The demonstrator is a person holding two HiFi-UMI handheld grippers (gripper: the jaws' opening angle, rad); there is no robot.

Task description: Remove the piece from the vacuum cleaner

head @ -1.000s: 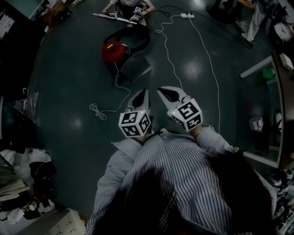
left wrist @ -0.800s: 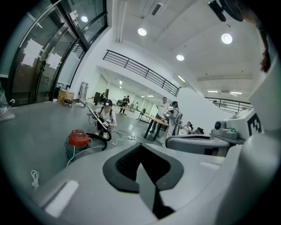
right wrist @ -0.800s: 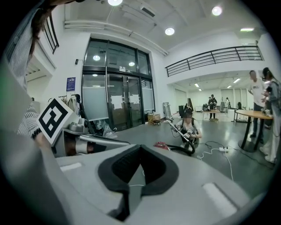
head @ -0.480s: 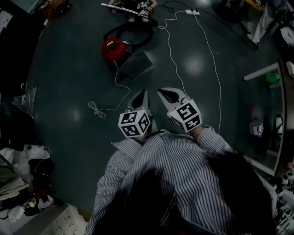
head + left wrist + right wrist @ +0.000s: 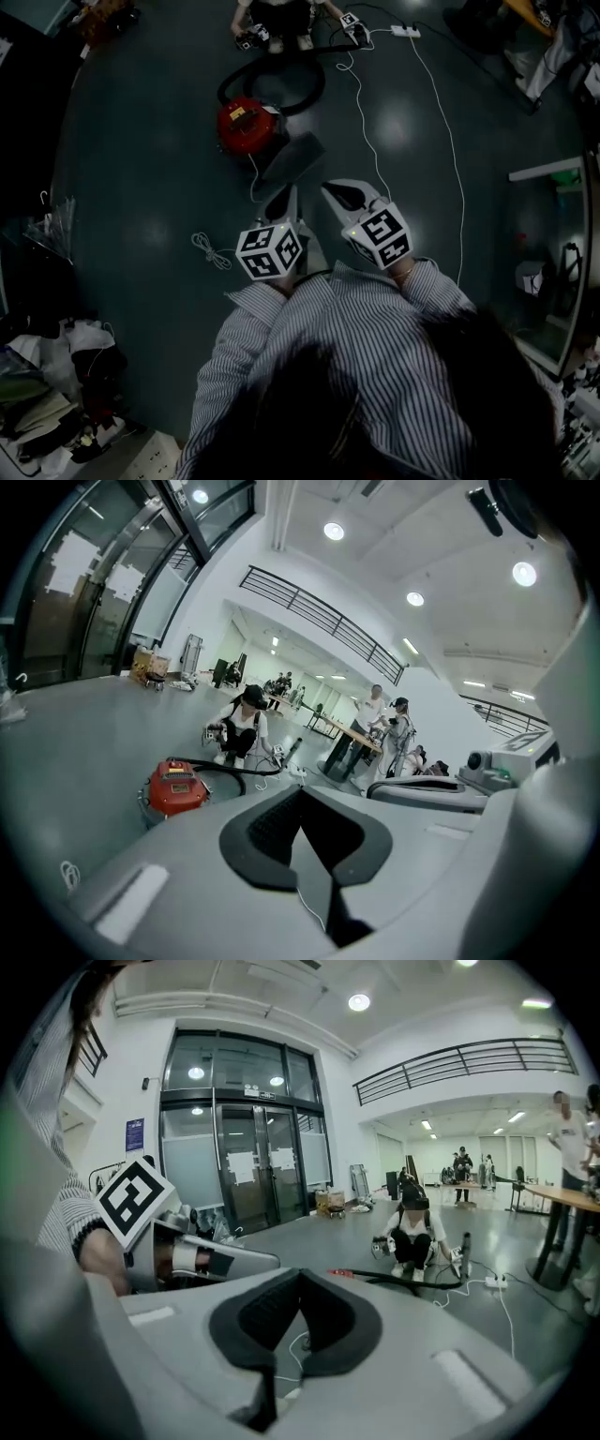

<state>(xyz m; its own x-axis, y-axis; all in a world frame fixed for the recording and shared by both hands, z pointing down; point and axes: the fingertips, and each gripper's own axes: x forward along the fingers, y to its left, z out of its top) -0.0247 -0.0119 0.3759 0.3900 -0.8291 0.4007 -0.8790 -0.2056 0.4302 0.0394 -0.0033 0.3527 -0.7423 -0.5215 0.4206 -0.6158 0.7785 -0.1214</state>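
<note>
We have stepped closer over the last second: the red vacuum cleaner (image 5: pixel 248 127) on the floor now lies nearer, ahead and slightly left. Our left claw (image 5: pixel 287 195) and right claw (image 5: pixel 337 192) are both pinched closed and empty, so we judge the removal not yet begun.

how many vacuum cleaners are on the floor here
1: a red vacuum cleaner on the floor, upper centre of the head view, its black hose looping toward a crouching person. Others may lie outside the views.
</note>
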